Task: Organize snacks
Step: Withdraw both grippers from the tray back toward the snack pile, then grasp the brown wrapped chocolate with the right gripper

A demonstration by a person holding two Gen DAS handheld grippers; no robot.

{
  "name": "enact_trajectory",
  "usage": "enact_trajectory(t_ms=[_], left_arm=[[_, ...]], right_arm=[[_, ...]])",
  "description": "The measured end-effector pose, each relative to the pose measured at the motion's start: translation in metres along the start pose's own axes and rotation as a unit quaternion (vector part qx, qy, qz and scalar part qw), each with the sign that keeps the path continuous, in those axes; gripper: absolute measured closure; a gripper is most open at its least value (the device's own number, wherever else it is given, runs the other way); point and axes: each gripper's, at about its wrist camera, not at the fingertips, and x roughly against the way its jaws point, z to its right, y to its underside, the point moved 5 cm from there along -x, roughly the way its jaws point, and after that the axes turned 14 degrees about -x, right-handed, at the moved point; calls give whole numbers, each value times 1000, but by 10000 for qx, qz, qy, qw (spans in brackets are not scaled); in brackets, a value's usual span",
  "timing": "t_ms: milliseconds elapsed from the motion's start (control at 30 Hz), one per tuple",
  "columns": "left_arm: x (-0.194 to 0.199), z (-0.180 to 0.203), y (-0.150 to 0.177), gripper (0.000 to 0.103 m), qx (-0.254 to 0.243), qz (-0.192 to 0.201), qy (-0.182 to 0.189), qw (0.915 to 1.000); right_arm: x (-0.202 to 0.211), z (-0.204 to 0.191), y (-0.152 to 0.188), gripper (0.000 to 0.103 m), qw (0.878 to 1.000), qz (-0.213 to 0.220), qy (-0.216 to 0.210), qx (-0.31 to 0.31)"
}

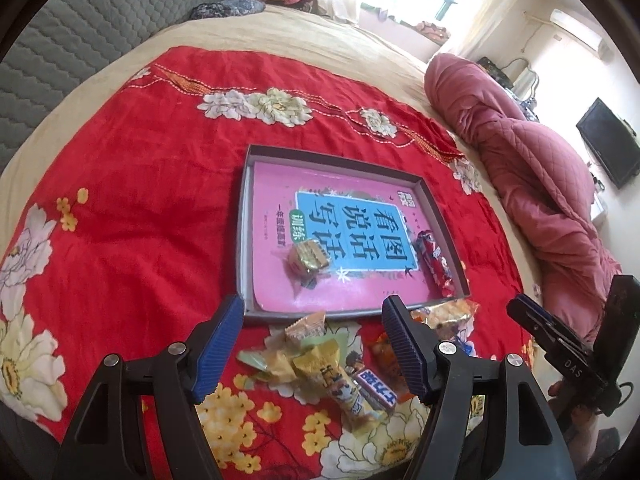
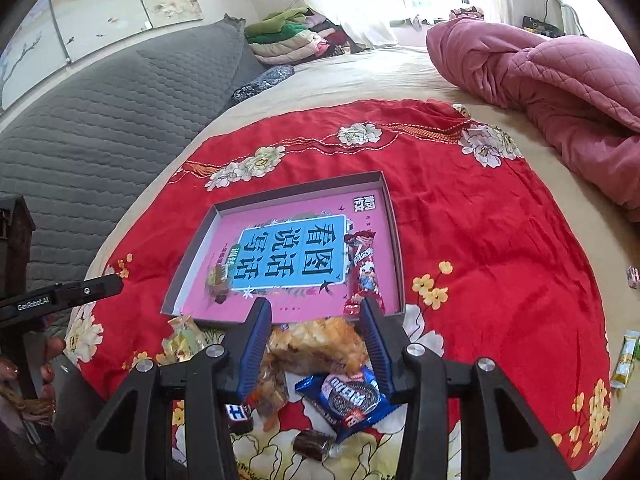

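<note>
pink quilt (image 2: 552, 92) bunched on the bed, folded clothes (image 2: 288, 36) stacked beyond.

A red cloth (image 2: 480, 216) printed with white and yellow flowers is seen; on it, a grey tray (image 2: 394, 216) lined by a pink, blue-panelled book (image 2: 288, 256); beside the tray, a blue biscuit packet (image 2: 348, 398).

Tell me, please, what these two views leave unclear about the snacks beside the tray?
- Left wrist view: the orange packet is largely hidden behind the left gripper's finger.
- Right wrist view: the dark bar is mostly covered by the right gripper.
- Right wrist view: the gold sweet in the tray is blurred.
</note>
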Motion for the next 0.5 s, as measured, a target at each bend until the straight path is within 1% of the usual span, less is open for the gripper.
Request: enact_trajectory(t_ms=[100,233,267,367,500], left_arm=[[0,1,5,29,54,-9,15,10000],[-5,2,13,29,107,-125,23,9999],[-7,2,15,29,126,-148,36,9998],[-14,3,21,29,146,-241,76,9996],[-22,7,30,29,145,-325,130,9993]], right_arm=[[3,0,8,57,10000,-22,32,24],[4,1,21,57,9999,-96,46,-44],[4,3,24,56,9999,-97,77,-58],[3,11,38,50,9994,-101,226,-223],[0,20,60,50,9980,-269,423,-396]])
